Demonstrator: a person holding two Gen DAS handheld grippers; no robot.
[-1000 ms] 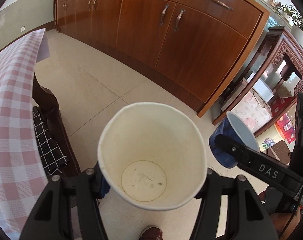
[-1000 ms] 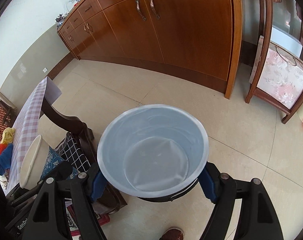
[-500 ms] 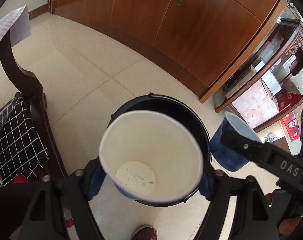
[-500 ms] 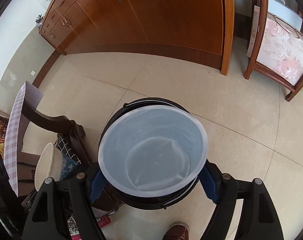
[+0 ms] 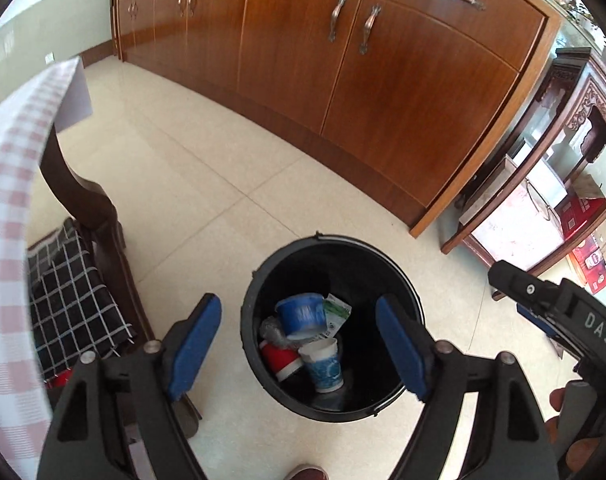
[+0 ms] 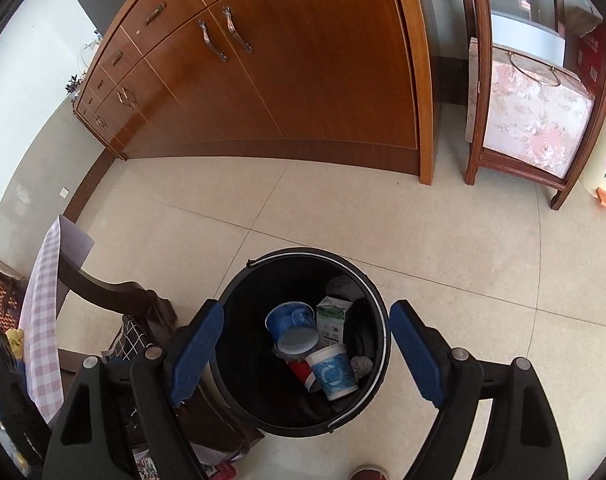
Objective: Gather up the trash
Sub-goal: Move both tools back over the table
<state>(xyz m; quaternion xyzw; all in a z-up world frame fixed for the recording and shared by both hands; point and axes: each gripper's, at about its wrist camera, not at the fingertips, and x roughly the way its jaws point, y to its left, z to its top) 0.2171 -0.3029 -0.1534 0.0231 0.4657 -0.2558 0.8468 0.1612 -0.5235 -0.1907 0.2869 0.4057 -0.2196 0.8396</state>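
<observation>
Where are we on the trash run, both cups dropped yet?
Yes, going by what lies in the bin. The black bin holds two blue cups, a red cup and a carton. In hand: nothing; the left claw and right claw are open above the bin. Any trash left elsewhere is out of view.

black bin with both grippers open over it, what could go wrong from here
1. The black bin stands tight beside the wooden chair; swinging the left gripper back toward the checked tablecloth could clip it.
2. The right gripper hangs low over the rim; pulling away sideways might catch it and tip the bin, spilling the blue-patterned paper cup and milk carton.
</observation>
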